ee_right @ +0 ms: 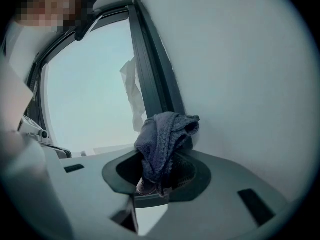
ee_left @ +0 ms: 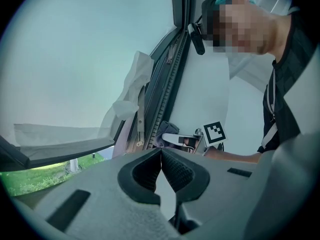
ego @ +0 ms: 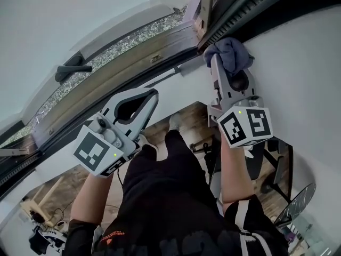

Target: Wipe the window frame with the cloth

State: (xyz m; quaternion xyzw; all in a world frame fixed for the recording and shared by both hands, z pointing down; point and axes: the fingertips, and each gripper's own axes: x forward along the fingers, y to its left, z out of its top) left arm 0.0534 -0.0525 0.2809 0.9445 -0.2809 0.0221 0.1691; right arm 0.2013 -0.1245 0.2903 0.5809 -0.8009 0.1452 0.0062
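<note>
At the upper right of the head view, the cloth (ego: 230, 52) is bunched against the dark window frame (ego: 242, 7), where the frame meets the white wall (ego: 303, 63). Your right tool (ego: 221, 63) is clamped on it. In the right gripper view, a fold of the bluish-grey fabric is pinched between the jaws, and the rest spills over the tips toward the frame. The views do not settle whether the cloth presses on the frame or sits just beside it.

Your left tool (ego: 151, 96), lower and toward the middle of the head view, has its jaws together with nothing between them. It hangs apart from the frame and from the window handle (ego: 72, 71) at upper left.

This looks like the wiping step itself, on 1 stretch of the frame. Next you will likely need a firm grip, with the bunched cloth pushed flat onto the frame and drawn along its length. That way the fabric, not the tool tips, rubs the surface.
</note>
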